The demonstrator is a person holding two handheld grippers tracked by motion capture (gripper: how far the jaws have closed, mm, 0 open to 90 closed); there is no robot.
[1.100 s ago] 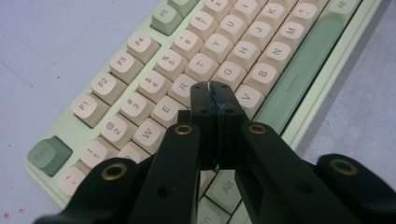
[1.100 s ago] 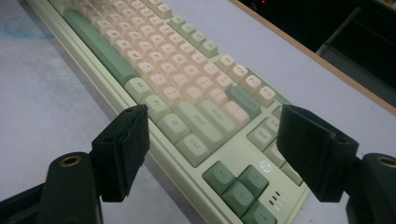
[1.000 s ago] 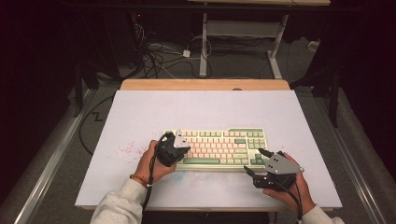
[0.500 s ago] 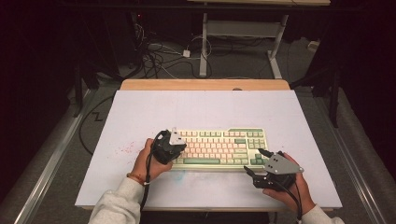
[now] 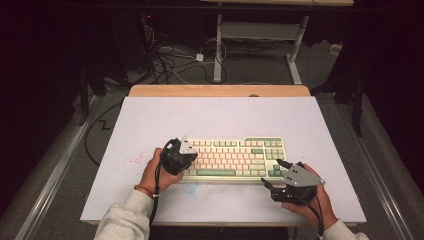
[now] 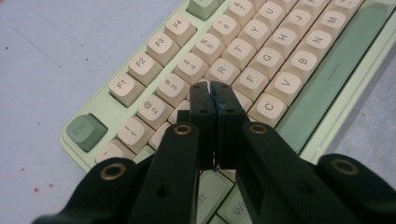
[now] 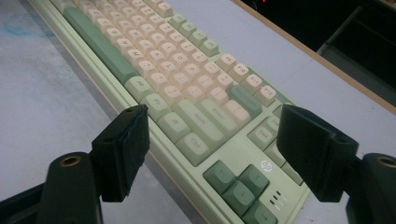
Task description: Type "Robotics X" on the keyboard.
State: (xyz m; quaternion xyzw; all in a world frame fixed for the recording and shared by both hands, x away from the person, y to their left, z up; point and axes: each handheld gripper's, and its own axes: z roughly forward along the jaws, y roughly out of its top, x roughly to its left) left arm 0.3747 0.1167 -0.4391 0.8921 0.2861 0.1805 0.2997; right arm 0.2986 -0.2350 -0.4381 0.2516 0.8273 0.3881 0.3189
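My left fingers (image 6: 212,91) were pressed together, holding nothing, tips down on the keyboard (image 5: 235,157) near the E key (image 6: 201,88); I judged I was pressing keys. My right gripper (image 7: 212,154) hung wide open, empty, by the keyboard's right end on the counter (image 5: 220,115). Next called for lifting and choosing another key.

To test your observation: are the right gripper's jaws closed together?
No, the right gripper has its jaws wide apart above the keyboard.
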